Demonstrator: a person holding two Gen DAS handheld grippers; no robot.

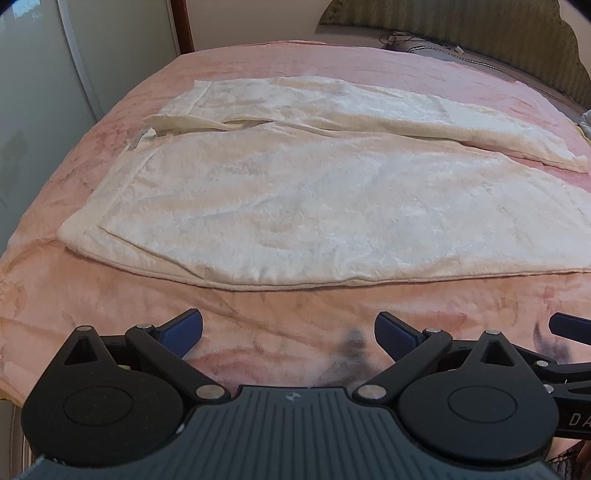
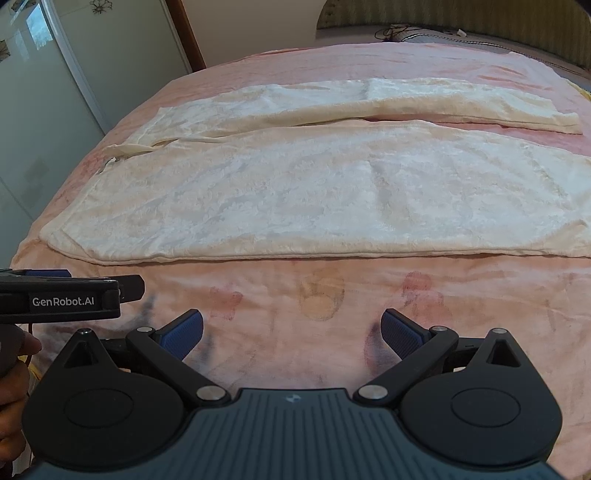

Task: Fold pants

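Cream-white plush pants (image 1: 295,206) lie spread flat on a pink blanket (image 1: 258,332), waistband to the left, both legs running to the right. They also show in the right wrist view (image 2: 295,199). My left gripper (image 1: 288,334) is open and empty, low over the blanket just in front of the near leg's edge. My right gripper (image 2: 291,332) is open and empty, also in front of the near leg, to the right of the left one. The left gripper's body shows at the left of the right wrist view (image 2: 66,299).
The bed's pink blanket (image 2: 332,295) has faded flower prints. A padded headboard (image 1: 480,33) with a pillow and cables stands at the back right. Pale wardrobe doors (image 1: 44,92) and a wooden door frame (image 1: 183,22) stand at the left.
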